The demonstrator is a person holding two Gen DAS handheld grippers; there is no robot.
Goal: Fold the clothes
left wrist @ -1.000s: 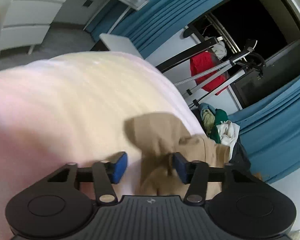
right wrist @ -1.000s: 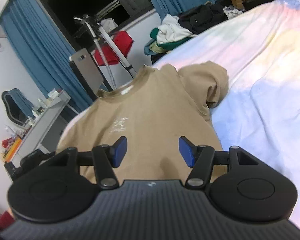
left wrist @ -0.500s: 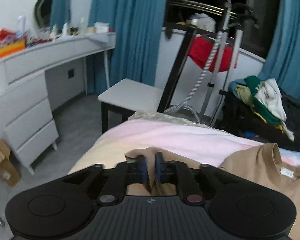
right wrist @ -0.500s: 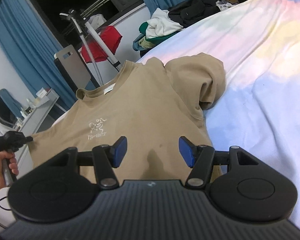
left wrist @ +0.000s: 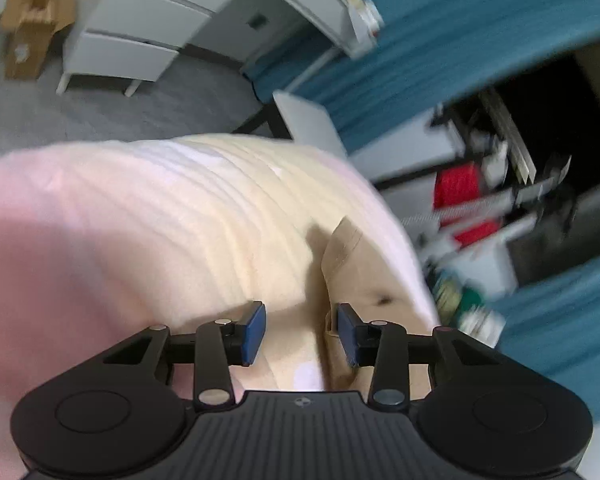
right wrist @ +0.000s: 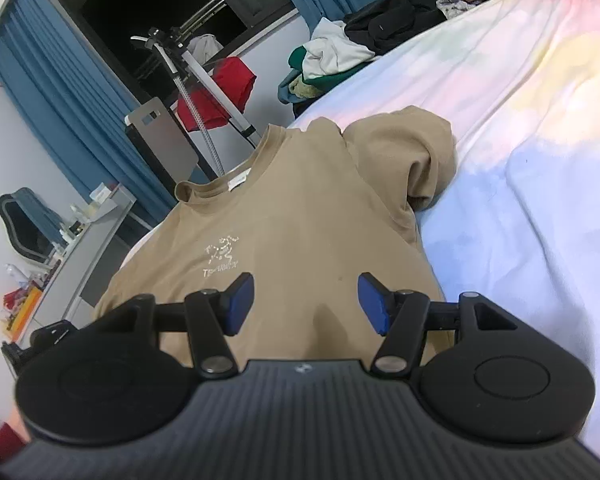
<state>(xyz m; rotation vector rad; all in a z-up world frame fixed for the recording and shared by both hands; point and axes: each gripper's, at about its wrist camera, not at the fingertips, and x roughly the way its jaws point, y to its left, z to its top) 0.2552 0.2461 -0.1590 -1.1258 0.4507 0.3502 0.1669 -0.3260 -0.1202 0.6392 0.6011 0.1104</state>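
The tan T-shirt (right wrist: 300, 232) lies face up on the pastel bed (right wrist: 540, 120), collar at 12 o'clock, one sleeve bunched at 2 o'clock. Soft, light knit cotton, it will likely drape and wrinkle; hems and shoulder seams look the best holds. The right tool (right wrist: 306, 304) hovers wide, empty. The left tool (left wrist: 300, 334) has just been opening, the sleeve (left wrist: 352, 264) edge loose beside its right pad.
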